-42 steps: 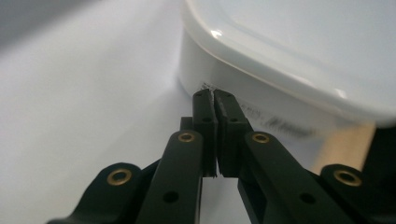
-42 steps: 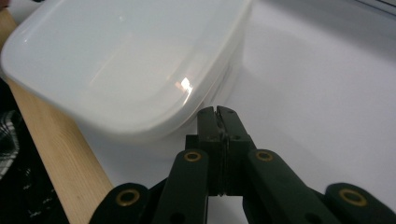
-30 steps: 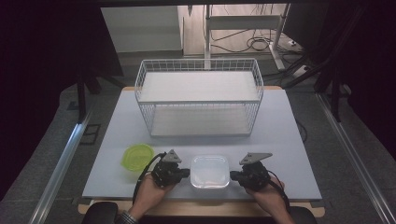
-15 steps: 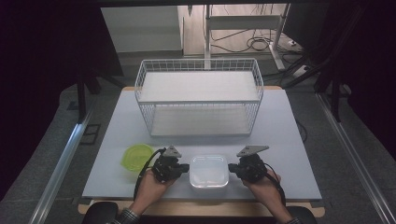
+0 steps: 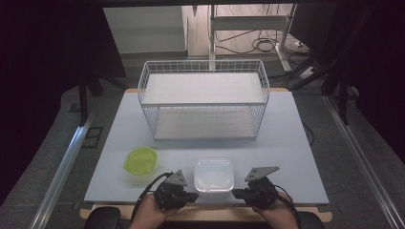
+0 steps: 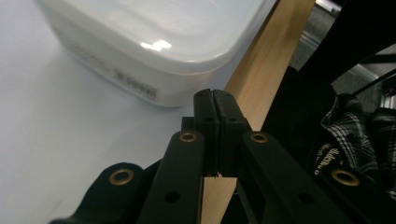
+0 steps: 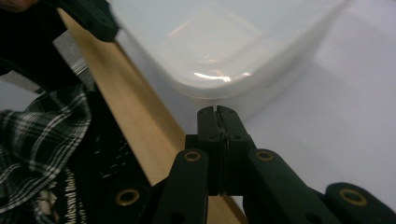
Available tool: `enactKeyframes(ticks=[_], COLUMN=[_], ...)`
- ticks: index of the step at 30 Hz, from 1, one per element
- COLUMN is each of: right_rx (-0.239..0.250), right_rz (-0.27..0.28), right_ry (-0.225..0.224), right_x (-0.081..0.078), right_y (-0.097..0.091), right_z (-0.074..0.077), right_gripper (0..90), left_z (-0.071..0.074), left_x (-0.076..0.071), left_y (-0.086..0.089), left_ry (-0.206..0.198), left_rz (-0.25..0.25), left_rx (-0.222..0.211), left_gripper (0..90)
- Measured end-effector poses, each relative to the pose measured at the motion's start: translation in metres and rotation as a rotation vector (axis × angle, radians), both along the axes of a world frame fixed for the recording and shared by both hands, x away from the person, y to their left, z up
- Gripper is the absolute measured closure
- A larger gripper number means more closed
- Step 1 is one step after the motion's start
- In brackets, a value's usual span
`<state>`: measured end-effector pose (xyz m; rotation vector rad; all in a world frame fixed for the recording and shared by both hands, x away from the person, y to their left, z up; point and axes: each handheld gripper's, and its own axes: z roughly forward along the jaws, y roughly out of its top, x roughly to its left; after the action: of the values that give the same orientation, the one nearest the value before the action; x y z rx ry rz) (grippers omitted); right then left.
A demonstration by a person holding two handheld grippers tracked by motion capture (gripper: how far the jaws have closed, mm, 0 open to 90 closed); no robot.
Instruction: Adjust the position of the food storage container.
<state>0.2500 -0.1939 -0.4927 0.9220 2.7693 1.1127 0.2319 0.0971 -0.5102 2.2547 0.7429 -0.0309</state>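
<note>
A white lidded plastic container (image 5: 213,177) sits near the table's front edge, between my two grippers. My left gripper (image 5: 194,196) lies level just left of its front corner, jaws shut with nothing between them. In the left gripper view the shut gripper (image 6: 215,97) points at the container's (image 6: 154,42) corner, close to it. My right gripper (image 5: 236,193) faces the container from the right, also shut and empty. In the right gripper view the gripper (image 7: 217,113) stops just short of the container (image 7: 224,51).
A white wire basket shelf (image 5: 204,102) stands at the back middle of the table. A green round bowl (image 5: 141,160) rests at the front left. The wooden table edge (image 6: 261,79) runs right under both grippers. A checked sleeve (image 7: 42,140) is close by.
Both grippers have slid back toward the front edge of the table, away from the container's sides to its front corners. The container and bowl have stayed in place.
</note>
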Motion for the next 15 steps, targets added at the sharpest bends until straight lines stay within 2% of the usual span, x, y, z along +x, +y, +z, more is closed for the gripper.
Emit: enactKeyframes(ticks=[3, 10, 15], right_rx=[-0.012, -0.006, -0.016], right_rz=[0.011, -0.011, -0.022], right_ry=[-0.006, -0.022, -0.024], right_x=[0.003, 0.019, 0.024], right_y=[0.005, 0.009, 0.009], right_z=[-0.001, 0.001, 0.001], right_gripper=[88.7, 88.5, 88.4], left_z=[0.0, 0.001, 0.005], left_x=[0.006, 0.022, 0.019], left_y=[-0.003, -0.005, 0.004], left_ry=[-0.011, -0.032, -0.039], left_rz=[0.005, 0.014, 0.027], left_rx=[0.008, 0.007, 0.002], left_gripper=[89.2, 88.9, 87.1])
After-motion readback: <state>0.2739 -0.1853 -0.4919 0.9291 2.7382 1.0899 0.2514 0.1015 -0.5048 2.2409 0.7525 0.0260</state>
